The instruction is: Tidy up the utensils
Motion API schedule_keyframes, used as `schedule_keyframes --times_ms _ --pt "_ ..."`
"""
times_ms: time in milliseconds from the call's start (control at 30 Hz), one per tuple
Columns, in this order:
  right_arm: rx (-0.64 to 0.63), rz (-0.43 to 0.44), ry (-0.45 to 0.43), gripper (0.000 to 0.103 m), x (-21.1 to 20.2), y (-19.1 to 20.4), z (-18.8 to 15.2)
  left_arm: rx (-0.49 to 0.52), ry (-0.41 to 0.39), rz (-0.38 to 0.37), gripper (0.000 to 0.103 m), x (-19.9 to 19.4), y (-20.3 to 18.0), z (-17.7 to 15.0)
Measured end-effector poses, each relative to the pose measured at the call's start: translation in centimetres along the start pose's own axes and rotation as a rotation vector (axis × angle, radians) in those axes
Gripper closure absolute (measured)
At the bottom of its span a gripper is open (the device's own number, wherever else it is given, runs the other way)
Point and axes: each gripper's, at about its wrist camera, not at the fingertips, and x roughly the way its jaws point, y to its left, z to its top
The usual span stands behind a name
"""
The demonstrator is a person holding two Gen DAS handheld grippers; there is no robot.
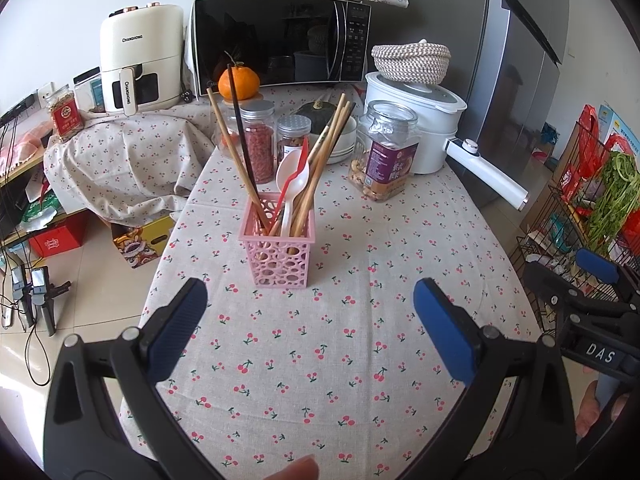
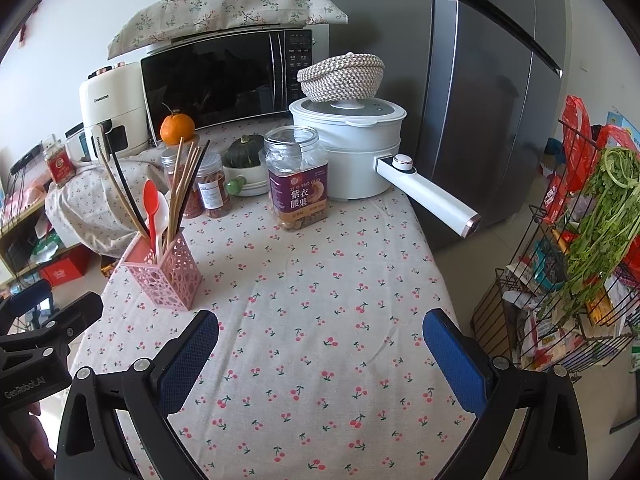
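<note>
A pink perforated utensil holder (image 1: 277, 252) stands upright on the cherry-print tablecloth (image 1: 340, 360). It holds several wooden chopsticks (image 1: 320, 160), a black chopstick (image 1: 240, 128), a white spoon (image 1: 291, 184) and a red spoon (image 1: 294, 178). My left gripper (image 1: 310, 310) is open and empty, just in front of the holder. In the right wrist view the holder (image 2: 164, 272) is at the left. My right gripper (image 2: 320, 340) is open and empty over bare cloth (image 2: 320, 280), to the right of the holder.
Behind the holder stand two spice jars (image 1: 260, 140), a nut jar (image 1: 384, 152), a white electric pot (image 1: 420, 120) with a long handle, a squash in a bowl, an orange, a microwave and an air fryer. A wire rack (image 2: 560, 280) with greens stands to the table's right.
</note>
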Motion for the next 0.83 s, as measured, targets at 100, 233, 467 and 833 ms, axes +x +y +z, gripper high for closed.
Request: schedule_keyframes --times_ms 100,233,467,833 --pt "0.002 -0.002 -0.002 0.0 0.03 -0.04 -0.05 0.0 -0.001 -0.001 0.0 -0.02 0.02 0.01" --pt "-0.004 -0.008 -0.011 0.0 -0.15 0.0 -0.05 0.001 0.0 0.0 0.0 -0.01 0.02 0.01" --pt "-0.004 -0.011 -0.018 0.0 -0.33 -0.06 0.04 0.009 -0.005 0.006 0.0 -0.05 -0.06 0.08" --pt "-0.002 -0.014 -0.019 0.0 -0.3 -0.19 0.13 0.009 -0.013 0.013 0.0 -0.28 0.13 0.17"
